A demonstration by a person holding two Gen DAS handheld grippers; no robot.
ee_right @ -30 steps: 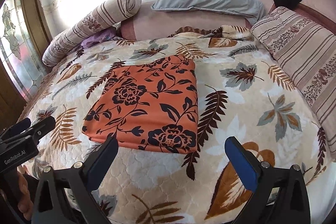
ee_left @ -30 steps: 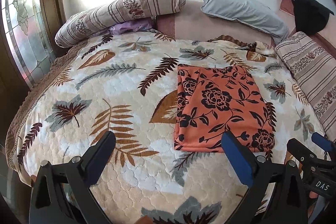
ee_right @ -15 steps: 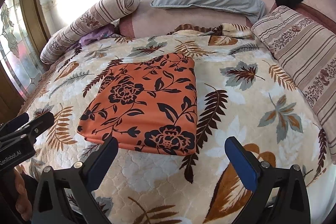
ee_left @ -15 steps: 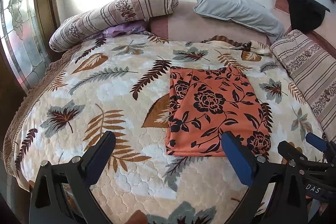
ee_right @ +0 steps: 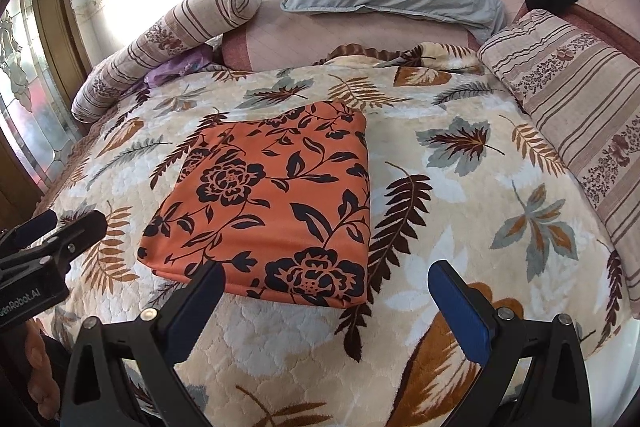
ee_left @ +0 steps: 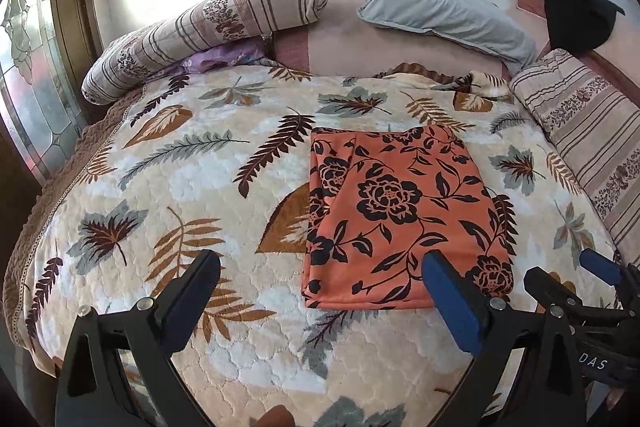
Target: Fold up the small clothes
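An orange cloth with a black flower print (ee_left: pixel 396 215) lies folded into a flat rectangle on the leaf-patterned bedspread (ee_left: pixel 160 187). It also shows in the right wrist view (ee_right: pixel 272 203). My left gripper (ee_left: pixel 320 291) is open and empty, just in front of the cloth's near edge. My right gripper (ee_right: pixel 326 297) is open and empty, at the cloth's near right corner. Neither touches the cloth. The right gripper shows at the lower right of the left wrist view (ee_left: pixel 576 283), and the left gripper at the left of the right wrist view (ee_right: pixel 60 227).
A striped bolster (ee_left: pixel 200 31), a grey pillow (ee_left: pixel 440 15) and a striped cushion (ee_left: pixel 588 131) line the bed's far and right sides. A black garment (ee_left: pixel 576 15) hangs at the back right. A glass door (ee_left: pixel 24 87) stands left.
Both grippers have pulled back slightly toward the near edge of the bed; the folded cloth lies still and looks a little farther away. Both stay open.
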